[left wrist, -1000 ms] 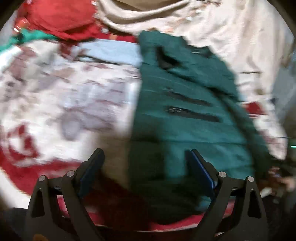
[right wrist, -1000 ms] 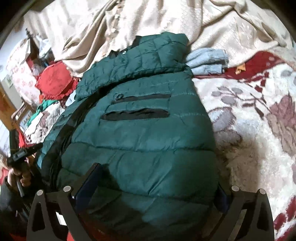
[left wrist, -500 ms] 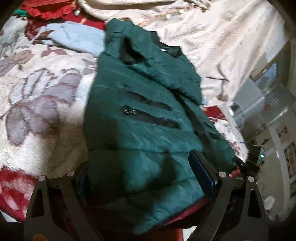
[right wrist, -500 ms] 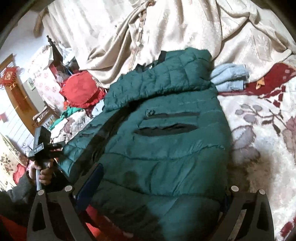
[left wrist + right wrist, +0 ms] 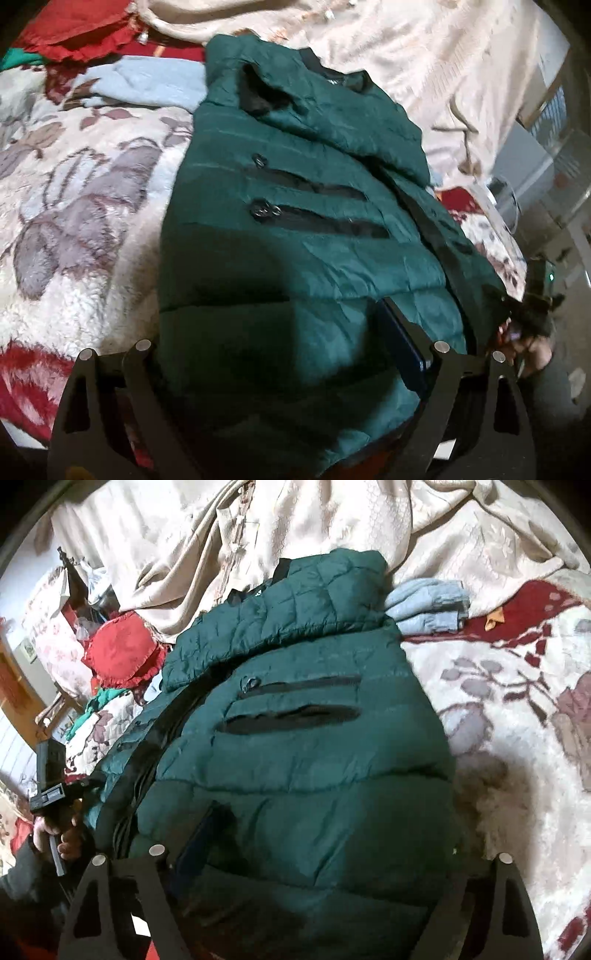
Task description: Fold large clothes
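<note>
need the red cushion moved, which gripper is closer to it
Left. The left gripper is at the hem of the green jacket, on the red cushion side; the right gripper is across the jacket, farther off.

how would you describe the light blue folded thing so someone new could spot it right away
Start at the big dark green puffer jacket spread on the floral blanket. Go to its hooded far end, where the cream bedspread begins; the light blue folded garment lies right beside the hood. It is the only pale blue, neatly stacked item there.
</note>
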The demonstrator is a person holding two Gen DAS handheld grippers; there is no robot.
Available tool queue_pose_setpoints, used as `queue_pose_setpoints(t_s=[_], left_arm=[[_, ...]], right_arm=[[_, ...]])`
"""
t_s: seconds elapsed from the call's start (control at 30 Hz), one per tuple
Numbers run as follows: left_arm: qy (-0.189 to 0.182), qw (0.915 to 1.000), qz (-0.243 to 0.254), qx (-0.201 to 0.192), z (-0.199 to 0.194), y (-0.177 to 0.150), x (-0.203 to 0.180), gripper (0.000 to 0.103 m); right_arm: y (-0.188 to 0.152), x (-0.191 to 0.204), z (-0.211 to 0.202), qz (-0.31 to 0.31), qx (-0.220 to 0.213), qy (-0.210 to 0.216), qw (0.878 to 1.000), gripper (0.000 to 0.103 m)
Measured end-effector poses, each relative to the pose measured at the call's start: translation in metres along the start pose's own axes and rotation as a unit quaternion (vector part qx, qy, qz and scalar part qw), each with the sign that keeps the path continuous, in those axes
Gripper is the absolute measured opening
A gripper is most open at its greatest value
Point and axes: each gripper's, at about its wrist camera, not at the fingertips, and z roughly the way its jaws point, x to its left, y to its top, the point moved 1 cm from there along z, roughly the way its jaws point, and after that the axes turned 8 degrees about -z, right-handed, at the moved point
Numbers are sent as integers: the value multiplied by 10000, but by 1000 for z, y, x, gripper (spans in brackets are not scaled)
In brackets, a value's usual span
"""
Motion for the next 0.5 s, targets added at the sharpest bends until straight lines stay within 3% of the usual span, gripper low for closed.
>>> queue_pose_setpoints(t_s=[0.07,0.17,0.23,0.33,0.4,0.47,0.5], left_arm=[[130,9999,31,-87,2,-2,-1,91],[488,9983,275,-165,7,-8,-11,91],[683,9963,498,-142,11,-10,-15,91],[677,9968,397,-126,13,-8,-12,91],[660,9973,300,-104,10,-8,-11,88],[639,9977,181,-151,1,-6,-11,60],[669,9974,130,-222,-6,-5,-11,27]], right_arm=[[-1,-1,-1,-22,24,-236,9997,57],[0,5,-2,-140,-10,-264,9996,46],[-2,8,-2,-252,-125,-411,9988,46],[-2,8,0,-193,-182,-425,9987,44],[3,11,-8,-222,-250,-328,9989,31],[7,20,-22,-380,-460,-303,9978,19],[7,25,-28,-427,-549,-303,9971,19]])
